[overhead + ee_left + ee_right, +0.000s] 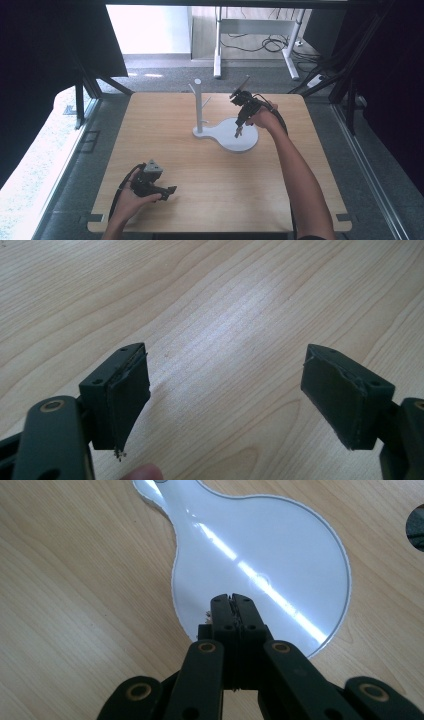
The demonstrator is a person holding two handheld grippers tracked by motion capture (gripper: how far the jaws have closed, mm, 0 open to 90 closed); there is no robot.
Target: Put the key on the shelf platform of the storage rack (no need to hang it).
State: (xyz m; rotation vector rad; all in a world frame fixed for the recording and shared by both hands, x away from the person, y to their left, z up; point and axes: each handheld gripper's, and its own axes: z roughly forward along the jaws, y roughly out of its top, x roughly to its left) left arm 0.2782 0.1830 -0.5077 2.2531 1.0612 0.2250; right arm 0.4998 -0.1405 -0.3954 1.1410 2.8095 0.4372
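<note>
I work in what looks like a lab or office test room. My wooden tabletop [210, 180] stands on grey carpet floor [165, 77], with black curtains [45, 55] at both sides. Behind it I see a white desk frame [255, 30] and loose black cables [272, 44] on the floor.

Daylight from the left, glare streak on white base [260, 565], dark edges, soft focus
</note>
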